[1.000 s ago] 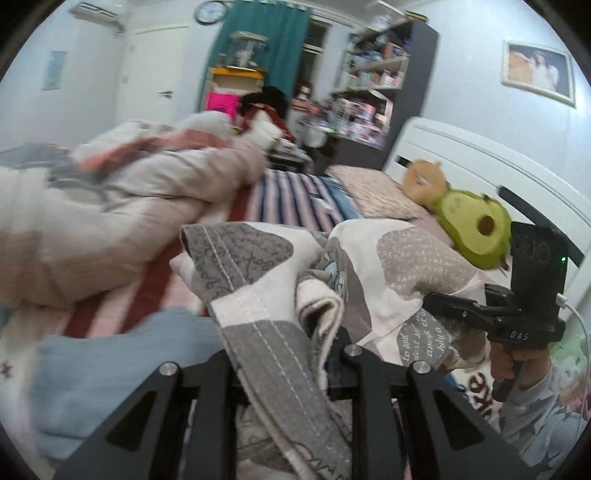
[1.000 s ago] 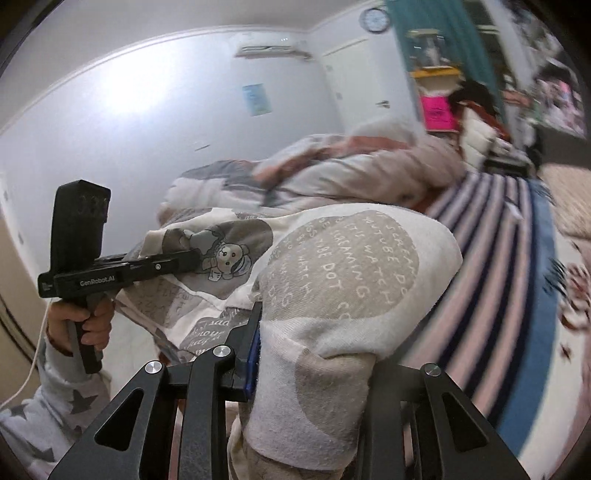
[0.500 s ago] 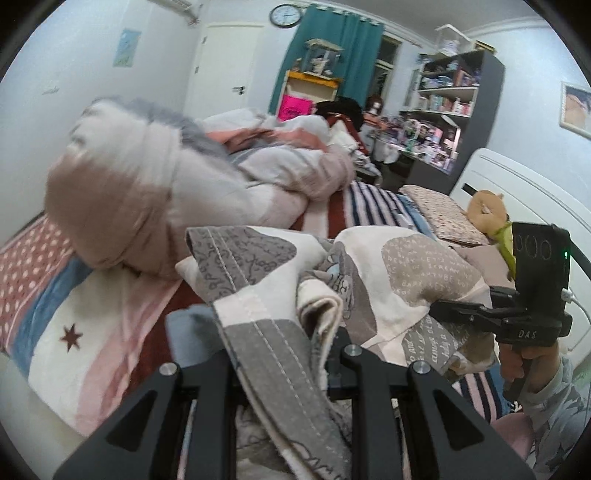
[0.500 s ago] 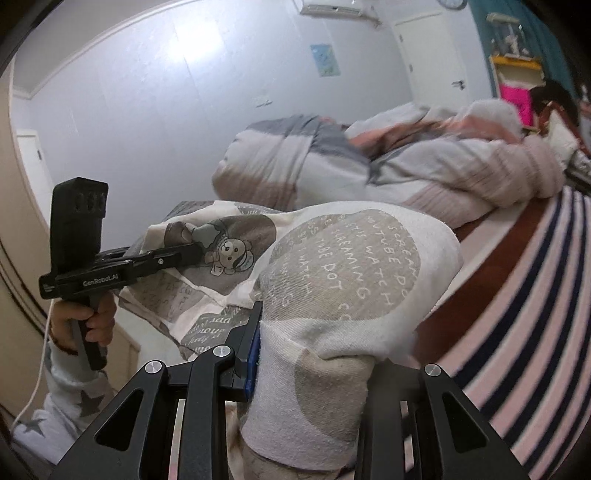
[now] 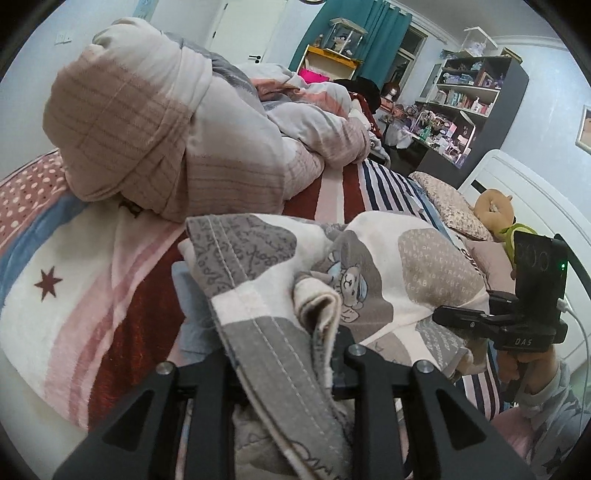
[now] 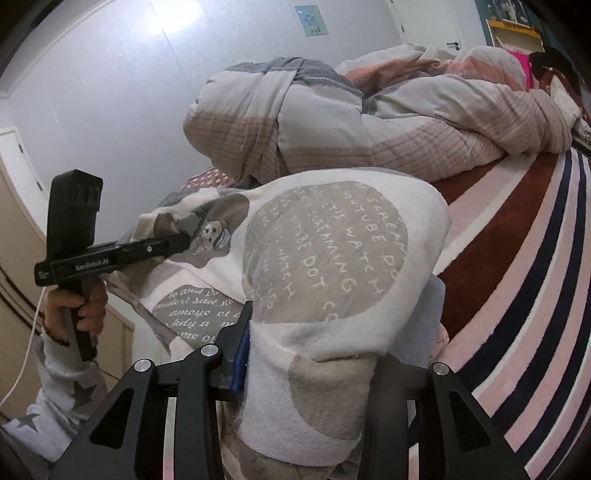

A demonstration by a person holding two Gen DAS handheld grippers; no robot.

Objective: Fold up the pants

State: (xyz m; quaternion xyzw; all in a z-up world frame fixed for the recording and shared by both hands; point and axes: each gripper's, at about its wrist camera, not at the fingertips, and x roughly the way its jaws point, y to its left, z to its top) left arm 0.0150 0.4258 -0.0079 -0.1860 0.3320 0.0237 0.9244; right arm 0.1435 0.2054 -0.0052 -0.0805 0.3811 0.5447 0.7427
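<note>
Both tongs have swung toward the duvet; left tongs and right tongs each pinch one pants, stretched lengthwise between them.

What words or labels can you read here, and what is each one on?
"GenRobot.AI": side of the left gripper.
"DAS": body of the right gripper.
"YOUTUBE", "SCREAMING", "WATCH", "DOT": grey patch on the pants.
Cursive patches on the pants, wall poster, shelf items: too blurred to read.

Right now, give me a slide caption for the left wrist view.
Left gripper shut on printed pants, right gripper gripping the far end, above a striped bedspread.
</note>
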